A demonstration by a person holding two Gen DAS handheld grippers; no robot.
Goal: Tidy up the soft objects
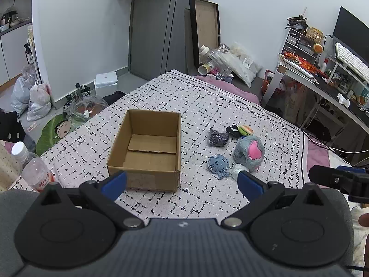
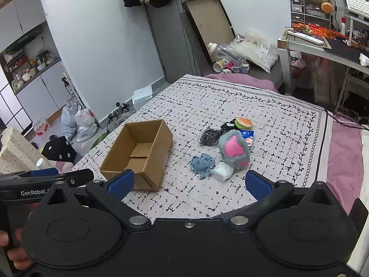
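An empty cardboard box point(image 1: 147, 152) point(image 2: 138, 152) stands open on the patterned bedspread point(image 1: 196, 101). To its right lies a cluster of soft things: a blue octopus plush point(image 1: 218, 163) point(image 2: 203, 162), a grey plush with a pink patch point(image 1: 250, 152) point(image 2: 234, 149), a white wad point(image 1: 237, 169) point(image 2: 222, 172), a dark bag point(image 1: 218, 138) point(image 2: 209, 136) and a burger toy point(image 1: 245, 129) point(image 2: 244, 122). My left gripper point(image 1: 182, 184) stands open near the box's front wall, holding nothing. My right gripper point(image 2: 189, 182) is open too, short of the toys.
A plastic bottle point(image 1: 34, 168) stands at the bed's left edge. A desk point(image 1: 334, 87) with a keyboard and clutter is on the right. Bags point(image 1: 34, 97) and a leaning frame point(image 1: 205, 30) sit on the floor beyond the bed. Each gripper appears at the edge of the other's view.
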